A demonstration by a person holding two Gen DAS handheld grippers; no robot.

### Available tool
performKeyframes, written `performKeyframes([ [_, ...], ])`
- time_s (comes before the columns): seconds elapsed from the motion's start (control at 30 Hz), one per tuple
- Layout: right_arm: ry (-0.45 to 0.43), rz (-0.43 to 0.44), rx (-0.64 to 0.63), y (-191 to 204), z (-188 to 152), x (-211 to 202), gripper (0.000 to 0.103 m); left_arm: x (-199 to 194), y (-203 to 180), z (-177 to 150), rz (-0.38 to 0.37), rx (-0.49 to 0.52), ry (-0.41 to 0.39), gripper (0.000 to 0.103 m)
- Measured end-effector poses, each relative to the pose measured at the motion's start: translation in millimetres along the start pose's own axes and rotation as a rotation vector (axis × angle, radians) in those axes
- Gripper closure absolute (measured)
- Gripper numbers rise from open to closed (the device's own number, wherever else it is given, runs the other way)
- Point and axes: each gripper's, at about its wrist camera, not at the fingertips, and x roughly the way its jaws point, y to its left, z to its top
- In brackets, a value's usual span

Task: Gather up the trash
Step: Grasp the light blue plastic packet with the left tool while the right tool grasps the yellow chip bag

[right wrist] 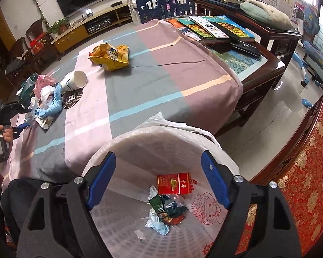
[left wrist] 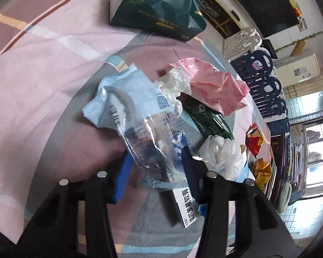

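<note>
In the left wrist view my left gripper (left wrist: 157, 169) stands with its blue fingers either side of a clear and light-blue plastic bag (left wrist: 137, 116); whether they pinch it is unclear. A white medicine box (left wrist: 185, 204) lies under it. Behind it are a pink wrapper (left wrist: 215, 86), white tissue (left wrist: 224, 157) and a green packet (left wrist: 206, 118). In the right wrist view my right gripper (right wrist: 159, 178) is open and empty over a white bin (right wrist: 152, 142) lined with a bag, holding a red cigarette pack (right wrist: 174, 182) and scraps. The left gripper (right wrist: 21, 126) shows at the far left by the trash pile.
A dark green tissue pack (left wrist: 155, 10) lies at the back of the cloth-covered table (right wrist: 140, 81). A tipped paper cup (right wrist: 75, 80) and a yellow snack bag (right wrist: 109, 57) lie on the cloth. A wooden side table (right wrist: 258, 49) with books and remotes stands right; a red patterned seat (right wrist: 308, 172) is beside the bin.
</note>
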Motion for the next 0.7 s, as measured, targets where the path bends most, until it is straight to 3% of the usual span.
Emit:
performKeyframes([
  [0.17,-0.005,0.037,-0.028,22,6,8,0.023,-43,3,-30,-0.017,0.09,-0.109,0.085],
  [0.3,-0.02,0.065,-0.072,49,12,11,0.023,-98,4,-91,-0.039,0.101,-0.262,0.086],
  [0.4,-0.012,0.105,-0.089,70,15,16,0.023,-108,-3,-131,-0.075,0.163,-0.281,0.086],
  [0.47,-0.01,0.122,-0.116,86,17,19,0.023,-107,-8,-151,-0.037,0.233,-0.319,0.086],
  [0.57,-0.009,0.126,-0.147,106,20,20,0.023,-118,-2,-150,-0.004,0.21,-0.377,0.086],
  [0.63,-0.014,0.136,-0.155,116,22,18,0.023,-129,-4,-146,0.067,0.226,-0.461,0.086],
  [0.7,-0.019,0.128,-0.168,123,24,18,0.023,-131,2,-139,0.076,0.199,-0.481,0.086],
])
